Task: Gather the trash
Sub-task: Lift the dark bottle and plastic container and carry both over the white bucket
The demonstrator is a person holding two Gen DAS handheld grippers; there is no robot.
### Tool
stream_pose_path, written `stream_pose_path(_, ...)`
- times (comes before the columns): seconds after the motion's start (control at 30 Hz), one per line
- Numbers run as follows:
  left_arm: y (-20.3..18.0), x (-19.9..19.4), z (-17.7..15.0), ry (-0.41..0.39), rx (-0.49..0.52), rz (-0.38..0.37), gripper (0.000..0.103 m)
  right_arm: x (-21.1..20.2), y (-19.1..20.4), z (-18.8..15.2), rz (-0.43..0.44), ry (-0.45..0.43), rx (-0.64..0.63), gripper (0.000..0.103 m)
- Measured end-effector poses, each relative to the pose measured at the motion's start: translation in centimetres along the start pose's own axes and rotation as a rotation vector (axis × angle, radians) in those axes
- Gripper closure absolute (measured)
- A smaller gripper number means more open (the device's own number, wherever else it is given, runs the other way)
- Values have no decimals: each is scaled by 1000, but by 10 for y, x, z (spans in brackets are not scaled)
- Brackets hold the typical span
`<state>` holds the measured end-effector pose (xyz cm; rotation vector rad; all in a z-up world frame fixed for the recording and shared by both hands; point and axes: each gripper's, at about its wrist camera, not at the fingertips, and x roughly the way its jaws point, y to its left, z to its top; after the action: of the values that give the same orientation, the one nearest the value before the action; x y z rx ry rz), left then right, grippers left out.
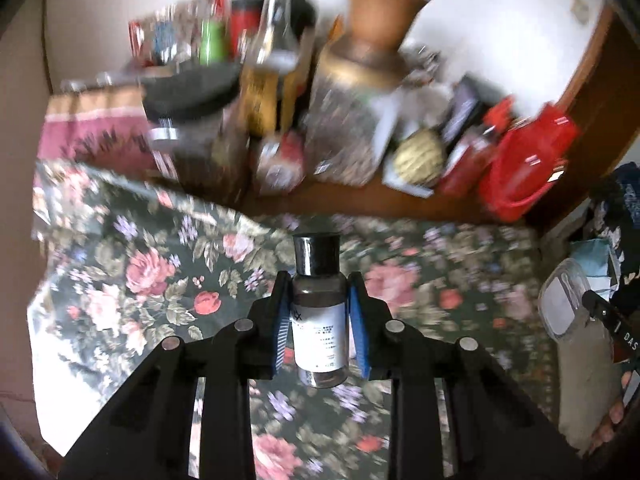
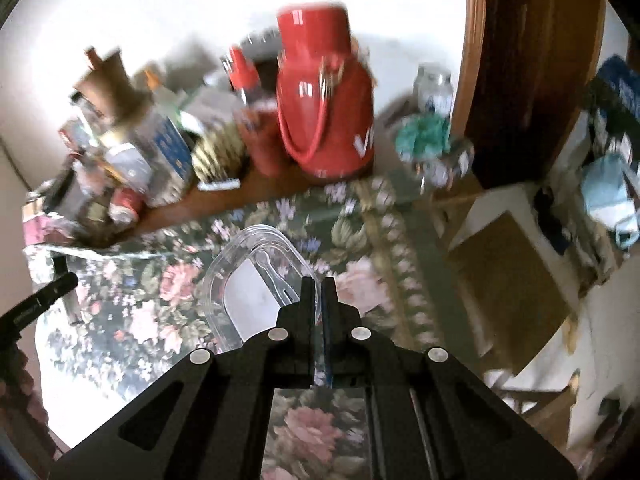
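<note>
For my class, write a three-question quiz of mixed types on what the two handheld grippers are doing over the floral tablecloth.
1. Multiple choice: the left gripper is shut on
A. a red jug
B. a small bottle with a black cap
C. a brown vase
2. True or false: the right gripper pinches the rim of a clear plastic container.
3. Short answer: what covers the table under both grippers?

Key
1. B, the small bottle, upright between the blue pads.
2. True.
3. A floral tablecloth.

Dark green tablecloth (image 1: 160, 264) with pink roses, red flask (image 2: 324, 112), black-capped white-labelled bottle (image 1: 318, 312)
</note>
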<state>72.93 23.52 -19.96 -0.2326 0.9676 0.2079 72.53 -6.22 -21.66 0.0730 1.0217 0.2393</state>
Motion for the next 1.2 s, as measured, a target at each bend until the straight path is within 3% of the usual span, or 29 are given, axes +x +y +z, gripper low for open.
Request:
stream_pose_path(0.2,-46,-81,-10,-141,1,-27,76,-55,-19,4,51,-131,-77,100)
stream_pose_path(0.33,-80,-141,-34,-243,-1,-31,76,-89,-26,0,73,-204,-135,100)
stream_pose_path(0.6,-121,-226,-83,-356,50,-9,76,-150,-33,-19,161,-297,-213,100)
stream_pose_path(0.93,-114,-305,-125,-491,78,-77,76,-231,-10,-62,219,-428,-242,100)
stream_pose_path(1.2,-75,-348,-182,-504,124,-152,76,-270,20,-120,183,-452,-209,100)
